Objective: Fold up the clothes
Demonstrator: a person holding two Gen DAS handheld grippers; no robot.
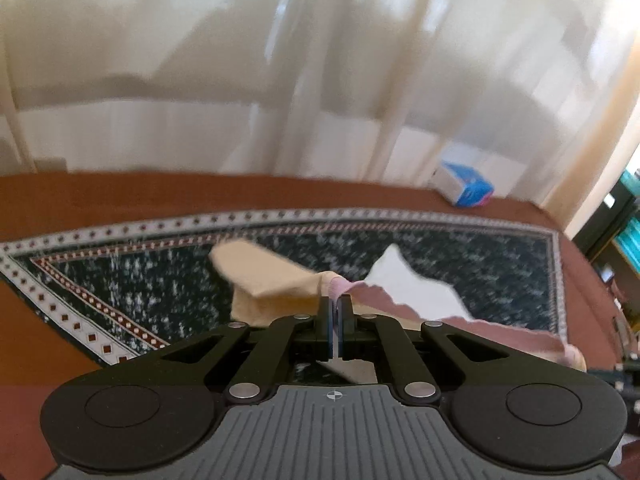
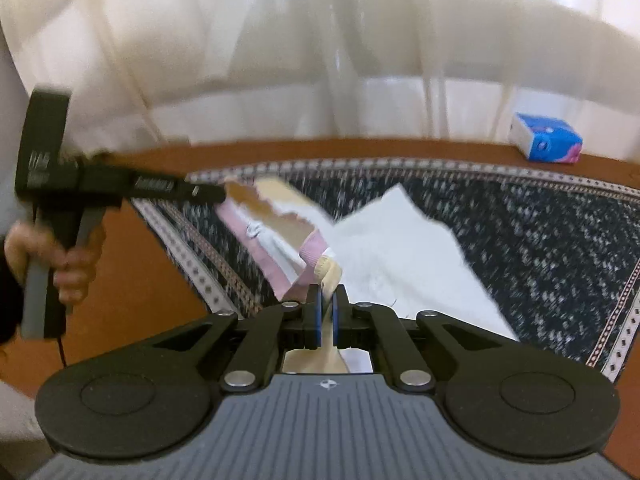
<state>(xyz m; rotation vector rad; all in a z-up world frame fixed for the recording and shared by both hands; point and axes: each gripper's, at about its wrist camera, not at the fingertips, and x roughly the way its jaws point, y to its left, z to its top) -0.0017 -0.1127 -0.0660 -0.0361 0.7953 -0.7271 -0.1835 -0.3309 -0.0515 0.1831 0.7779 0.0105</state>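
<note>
Lifted clear of the patterned rug [image 1: 500, 264], a small garment [image 1: 276, 280] of beige, pink and white cloth, stretched between two handheld grippers. At its pink-ribbed edge, left gripper [image 1: 335, 305], fingers [image 1: 346, 308] pressed together on the fabric. At the opposite end, right gripper [image 2: 327, 300], fingers [image 2: 340, 304] pinching a beige fold, cloth seen hanging down between them. Seen from the right wrist, left gripper [image 2: 216, 193] reaching in from the side, gripped at its handle by a hand [image 2: 60, 256], garment [image 2: 280, 224] sagging from its tip toward the right one. Beneath and beyond the garment, a white cloth [image 2: 400, 248] lying loosely on the rug [image 2: 560, 248], dark speckled centre with a pale diamond border. Rug spread over a brown surface [image 2: 152, 280]. At the far edge of the surface, beyond the rug's border, a blue-and-white tissue pack [image 2: 546, 144], against sheer white curtains [image 2: 320, 60]. Much of the scene blurred.
</note>
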